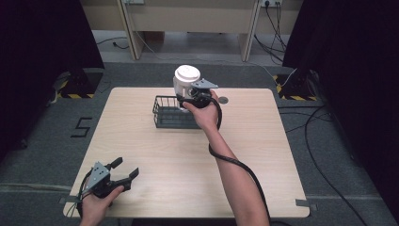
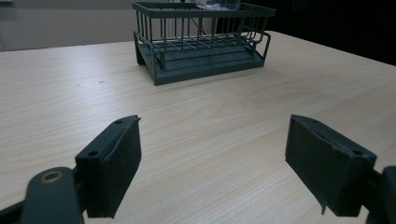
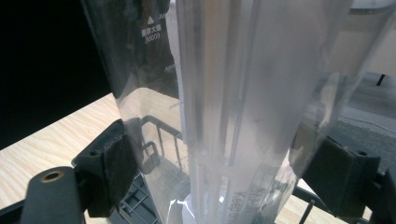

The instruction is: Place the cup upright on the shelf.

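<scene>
The clear plastic jug with a white lid (image 1: 187, 80) is clamped by the right gripper (image 1: 190, 96) over the dark wire basket (image 1: 170, 113) near the surface's (image 1: 263, 150) far edge; jug lettering is seen close-up. The left gripper (image 1: 126, 170) is held wide open, empty, at the near-left corner.

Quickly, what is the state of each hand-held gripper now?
Left hand-held gripper: open, holding nothing.
Right hand-held gripper: shut on the clear cup.

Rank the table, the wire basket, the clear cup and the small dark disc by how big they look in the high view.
1. Table, largest by far.
2. Wire basket.
3. Clear cup with its white lid, held in the right tool; part is hidden, and it sits raised nearer the camera, so this place is unsure.
4. Small dark disc, smallest.
</scene>
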Available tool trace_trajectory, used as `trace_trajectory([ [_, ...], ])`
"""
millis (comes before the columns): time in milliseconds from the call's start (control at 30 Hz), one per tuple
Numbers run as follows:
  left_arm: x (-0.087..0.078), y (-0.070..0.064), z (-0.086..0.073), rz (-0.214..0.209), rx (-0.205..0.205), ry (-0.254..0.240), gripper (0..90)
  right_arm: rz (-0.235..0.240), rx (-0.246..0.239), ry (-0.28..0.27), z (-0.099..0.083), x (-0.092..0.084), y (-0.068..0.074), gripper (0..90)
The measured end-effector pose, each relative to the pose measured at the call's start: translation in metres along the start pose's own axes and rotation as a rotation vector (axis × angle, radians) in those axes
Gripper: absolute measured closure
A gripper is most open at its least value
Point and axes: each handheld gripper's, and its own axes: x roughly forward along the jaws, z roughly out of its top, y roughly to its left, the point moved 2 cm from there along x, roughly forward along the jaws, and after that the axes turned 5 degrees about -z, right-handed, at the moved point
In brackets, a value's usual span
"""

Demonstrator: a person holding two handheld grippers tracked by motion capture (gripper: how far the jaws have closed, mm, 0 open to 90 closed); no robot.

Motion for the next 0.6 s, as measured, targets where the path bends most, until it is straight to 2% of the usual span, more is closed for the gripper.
trace_trajectory([
  [100,0.000,0.000,0.000,-0.003,0.003,0.001,17.8,-0.007,-0.013,0.009,-0.002,0.002,-0.001,18.7],
  [367,0.000,0.000,0.000,-0.002,0.002,0.002,17.8,-0.008,-0.002,0.023,-0.007,0.007,-0.001,18.6],
  [600,-0.001,0.000,0.000,-0.004,0.000,-0.002,17.9,-0.014,-0.017,0.052,-0.016,0.014,0.003,18.6],
])
